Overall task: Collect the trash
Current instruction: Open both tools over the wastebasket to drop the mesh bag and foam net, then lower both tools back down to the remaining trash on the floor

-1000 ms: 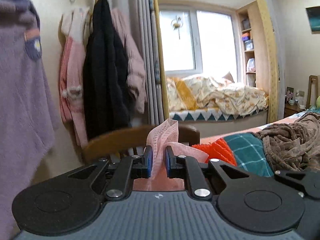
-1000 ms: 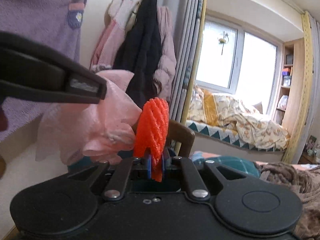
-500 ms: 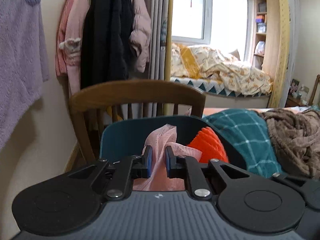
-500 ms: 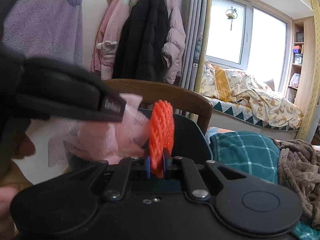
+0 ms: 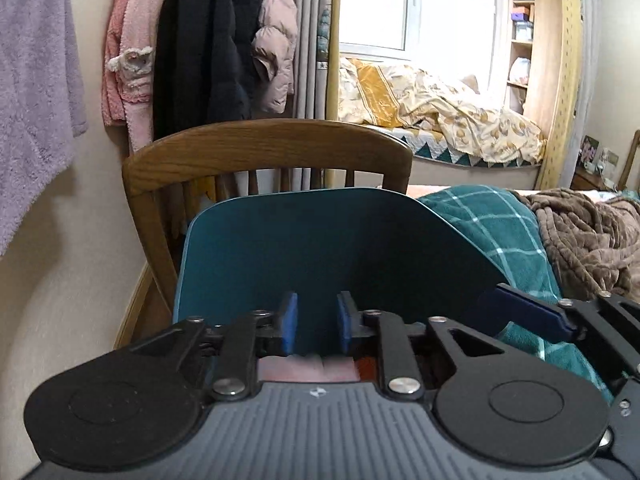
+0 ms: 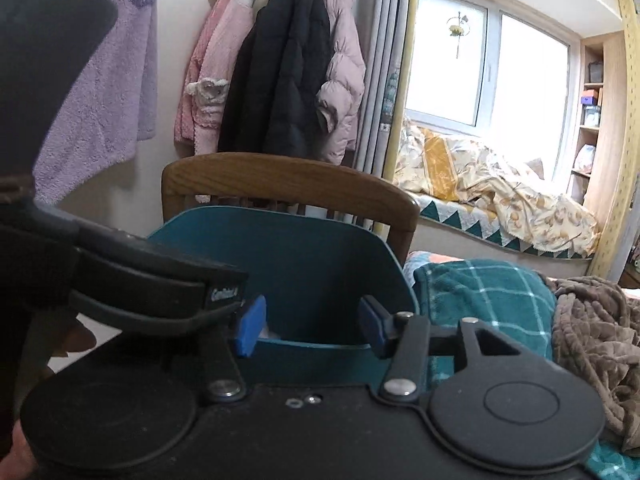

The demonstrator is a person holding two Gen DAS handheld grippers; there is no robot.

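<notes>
A teal bin (image 5: 320, 248) stands in front of a wooden chair (image 5: 264, 146); it also shows in the right wrist view (image 6: 304, 256). My left gripper (image 5: 316, 322) is open and empty over the bin's mouth. A strip of pink foam net (image 5: 308, 370) and a bit of orange net (image 5: 366, 368) show below the fingers, inside the bin. My right gripper (image 6: 310, 326) is open wide and empty above the bin's near rim. The left gripper's body (image 6: 120, 272) sits close on its left.
Coats (image 5: 208, 40) hang on the wall behind the chair. A bed with a teal checked blanket (image 5: 504, 232) and a brown knit throw (image 5: 588, 232) lies to the right. A window seat with yellow bedding (image 5: 432, 116) is at the back.
Both grippers moved down to the bin and opened. The pink net left the left gripper and the orange net left the right gripper; both now lie in the bin.
</notes>
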